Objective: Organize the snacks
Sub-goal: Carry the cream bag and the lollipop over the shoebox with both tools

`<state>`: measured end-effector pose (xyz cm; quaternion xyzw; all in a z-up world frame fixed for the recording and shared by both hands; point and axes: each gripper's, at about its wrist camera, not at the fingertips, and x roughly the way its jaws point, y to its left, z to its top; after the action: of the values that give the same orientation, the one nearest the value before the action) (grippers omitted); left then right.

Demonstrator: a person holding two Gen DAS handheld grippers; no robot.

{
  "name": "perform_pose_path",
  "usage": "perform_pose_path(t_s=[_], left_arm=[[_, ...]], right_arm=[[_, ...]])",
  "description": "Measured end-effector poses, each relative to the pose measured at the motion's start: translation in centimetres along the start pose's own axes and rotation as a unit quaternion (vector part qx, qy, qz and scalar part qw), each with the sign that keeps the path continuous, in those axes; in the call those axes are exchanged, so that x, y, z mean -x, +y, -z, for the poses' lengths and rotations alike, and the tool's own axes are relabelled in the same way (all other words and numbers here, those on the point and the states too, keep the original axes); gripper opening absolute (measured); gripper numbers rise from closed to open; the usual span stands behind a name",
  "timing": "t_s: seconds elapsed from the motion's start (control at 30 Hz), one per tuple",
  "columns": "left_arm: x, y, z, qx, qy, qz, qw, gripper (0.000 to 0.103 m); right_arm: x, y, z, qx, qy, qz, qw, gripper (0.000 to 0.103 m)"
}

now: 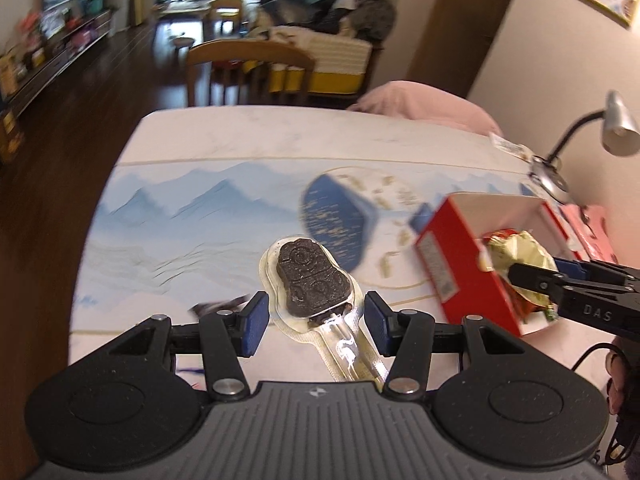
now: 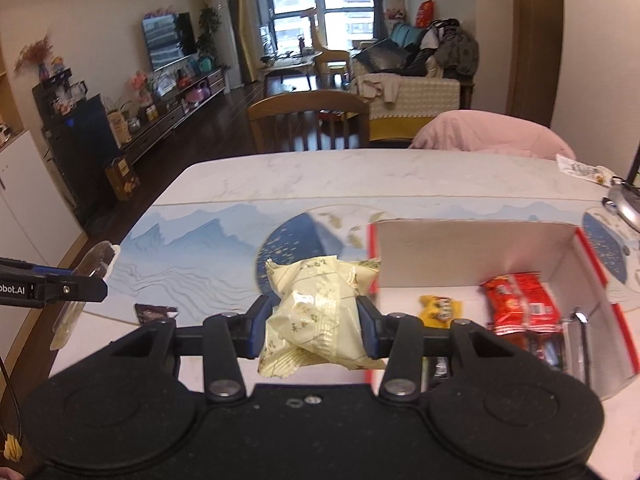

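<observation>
Snacks are being gathered into the red-sided cardboard box (image 2: 472,248) at the right of the right wrist view; a red packet (image 2: 520,304) and a small yellow one (image 2: 440,310) already lie inside. The right gripper (image 2: 316,326) is clamped on a pale yellow crinkled snack pack (image 2: 316,312), held at centre frame just left of the box's near wall. To finish well, I judge it should carry the pack right, clear the wall, and release over the bare floor near the yellow packet.

The left gripper (image 1: 314,324) has its blue pads set wide apart in its own view, either side of a dark moulded treat in a clear blister wrapper (image 1: 310,280); whether it actually grips the wrapper I cannot tell.

Beneath lies a white marble-look table (image 2: 320,172) with a blue mountain-print mat (image 2: 192,248). Beyond stand a wooden chair (image 2: 308,116), a pink cushion (image 2: 492,132), a sofa and a window.
</observation>
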<state>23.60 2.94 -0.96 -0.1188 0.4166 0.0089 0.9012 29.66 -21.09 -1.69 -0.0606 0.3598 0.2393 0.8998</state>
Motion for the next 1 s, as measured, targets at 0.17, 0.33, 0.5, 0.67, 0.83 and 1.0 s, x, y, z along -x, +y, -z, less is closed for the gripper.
perform_pose_path(t_s=[0.17, 0.33, 0.5, 0.67, 0.83, 1.0], left_arm=[[-1.0, -4.6, -1.1, -0.037, -0.005, 0.023, 0.9990, 0.051], [-2.5, -9.1, -1.8, -0.069, -0.003, 0.042, 0.9967, 0.051], [-4.4, -13.0, -2.5, -0.094, 0.008, 0.058, 0.9939, 0.051], [-6.8, -16.4, -2.9, -0.113, 0.021, 0.064, 0.9913, 0.051], [-9.1, -19.2, -3.4, -0.133, 0.034, 0.067, 0.9883, 0.051], [-11.7, -21.9, -3.7, -0.157, 0.047, 0.068, 0.9841, 0.051]], right_arm=[[1.0, -2.8, 0.1, -0.010, -0.010, 0.018, 1.000, 0.045], [1.5, -6.0, 0.3, -0.023, -0.012, 0.036, 0.999, 0.045], [1.8, -9.2, 0.8, -0.037, -0.011, 0.052, 0.998, 0.045], [1.6, -12.1, 1.4, -0.047, -0.007, 0.068, 0.997, 0.045], [1.7, -15.1, 2.2, -0.052, 0.001, 0.079, 0.995, 0.045], [0.9, -17.0, 3.0, -0.047, 0.013, 0.089, 0.995, 0.045]])
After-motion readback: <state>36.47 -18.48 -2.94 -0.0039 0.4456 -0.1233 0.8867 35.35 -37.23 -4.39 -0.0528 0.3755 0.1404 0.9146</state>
